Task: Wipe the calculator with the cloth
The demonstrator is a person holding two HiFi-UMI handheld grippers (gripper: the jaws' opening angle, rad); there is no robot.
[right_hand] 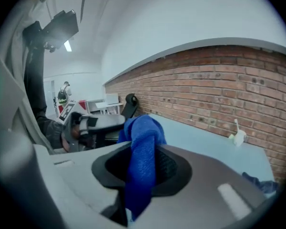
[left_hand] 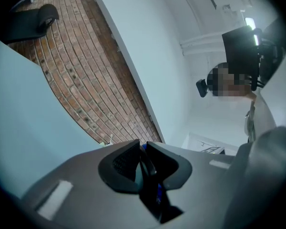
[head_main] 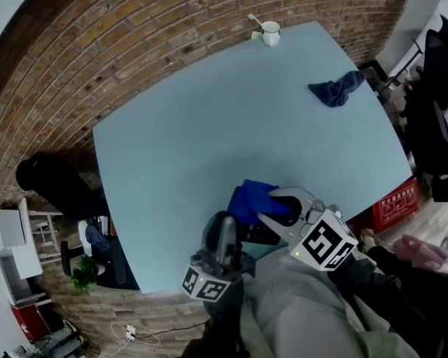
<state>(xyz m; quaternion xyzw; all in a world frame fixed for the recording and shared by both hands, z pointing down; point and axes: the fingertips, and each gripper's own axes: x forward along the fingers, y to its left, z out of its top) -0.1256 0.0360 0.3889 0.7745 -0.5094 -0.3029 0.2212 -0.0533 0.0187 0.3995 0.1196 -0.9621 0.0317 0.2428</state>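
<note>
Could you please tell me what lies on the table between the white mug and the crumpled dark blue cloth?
Nothing: in the head view, the table is bare between the white mug and the dark blue cloth.

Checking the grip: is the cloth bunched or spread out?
Bunched: the cloth hangs as a narrow wad, clamped in the right gripper.

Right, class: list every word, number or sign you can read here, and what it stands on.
No text can be read.
Red box: pale print, too blurred.
Calculator: mostly hidden, keys unreadable.
Right cube, left cube: square patterns, no words.
</note>
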